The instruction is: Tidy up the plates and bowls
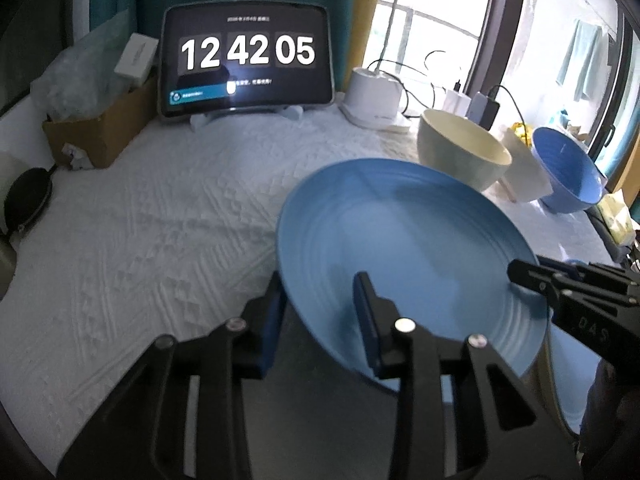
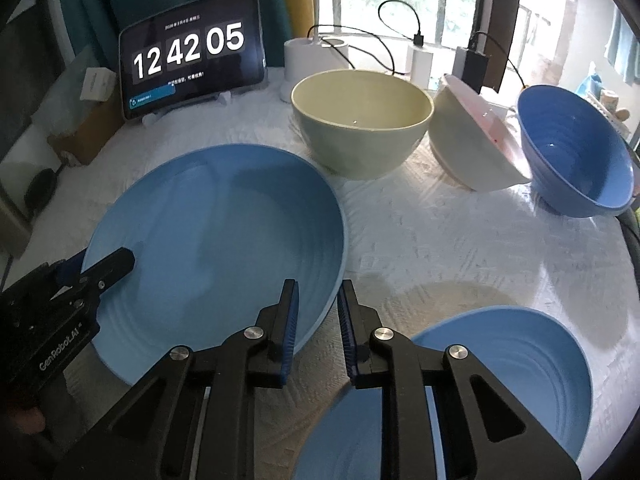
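Big ribbed blue plate [image 2: 216,240] sits tilted over the white quilted desk [image 1: 160,220]. Left claw [image 1: 320,320] and right claw [image 2: 316,320], both narrow, straddle opposite rims; can't tell if they're pinching yet.

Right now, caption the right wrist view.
Both tongs, right and left, straddle the blue plate's rim.
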A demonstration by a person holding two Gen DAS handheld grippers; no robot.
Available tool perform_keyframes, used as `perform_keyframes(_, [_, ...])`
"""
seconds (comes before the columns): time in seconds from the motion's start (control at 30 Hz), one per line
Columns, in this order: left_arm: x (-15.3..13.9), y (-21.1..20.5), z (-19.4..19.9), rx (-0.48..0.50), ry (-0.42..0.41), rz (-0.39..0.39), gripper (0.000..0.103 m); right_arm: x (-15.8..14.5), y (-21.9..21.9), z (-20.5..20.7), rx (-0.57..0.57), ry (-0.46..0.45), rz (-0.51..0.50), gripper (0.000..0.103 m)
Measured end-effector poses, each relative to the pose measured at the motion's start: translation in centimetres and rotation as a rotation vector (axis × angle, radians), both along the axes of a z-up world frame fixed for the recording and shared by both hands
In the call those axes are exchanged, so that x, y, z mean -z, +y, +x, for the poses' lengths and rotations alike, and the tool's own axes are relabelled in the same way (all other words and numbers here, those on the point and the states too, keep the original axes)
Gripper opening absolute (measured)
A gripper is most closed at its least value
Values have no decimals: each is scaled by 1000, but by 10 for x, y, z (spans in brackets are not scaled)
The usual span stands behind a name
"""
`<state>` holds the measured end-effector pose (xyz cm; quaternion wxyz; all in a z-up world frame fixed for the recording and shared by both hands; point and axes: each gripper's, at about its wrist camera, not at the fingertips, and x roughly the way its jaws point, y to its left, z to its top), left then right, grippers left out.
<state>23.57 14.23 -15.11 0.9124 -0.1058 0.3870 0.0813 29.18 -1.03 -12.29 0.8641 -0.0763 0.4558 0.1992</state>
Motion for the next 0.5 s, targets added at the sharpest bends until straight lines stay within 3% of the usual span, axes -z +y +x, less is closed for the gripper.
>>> perform_keyframes(0.5, [-23,-27,-24,20,-43,6,35,-20,-30,-26,23,-58,45,22])
